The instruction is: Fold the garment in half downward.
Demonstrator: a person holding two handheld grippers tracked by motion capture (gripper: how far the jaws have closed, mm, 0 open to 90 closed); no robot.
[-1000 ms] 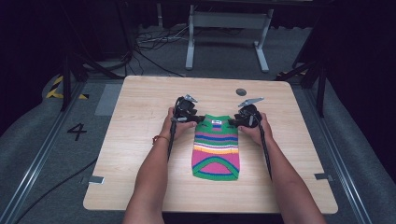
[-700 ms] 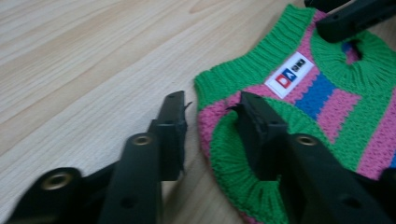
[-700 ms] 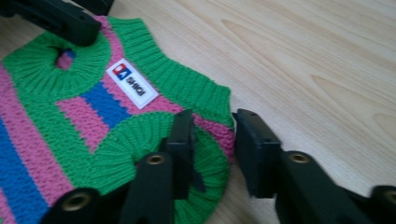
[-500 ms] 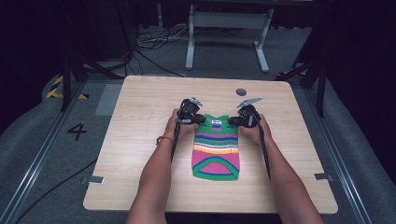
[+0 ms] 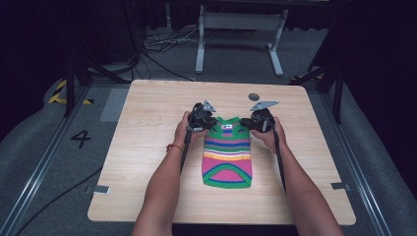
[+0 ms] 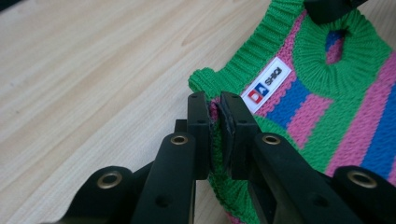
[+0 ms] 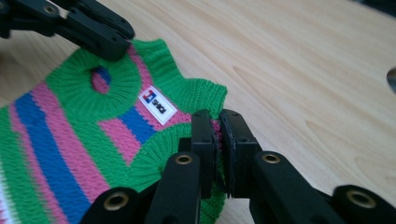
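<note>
High view looking forward and down on table, gripper views close along own jaws, sharing striped sweater

A light wooden table with rounded corners stands on a grey carpeted floor. A small dark round hole is near the far edge of the table. On the floor at the left there is a black painted number four and yellow-black striped tape. Behind the table stand a grey metal frame and black tangled cables. The back of the room is dark.
</note>
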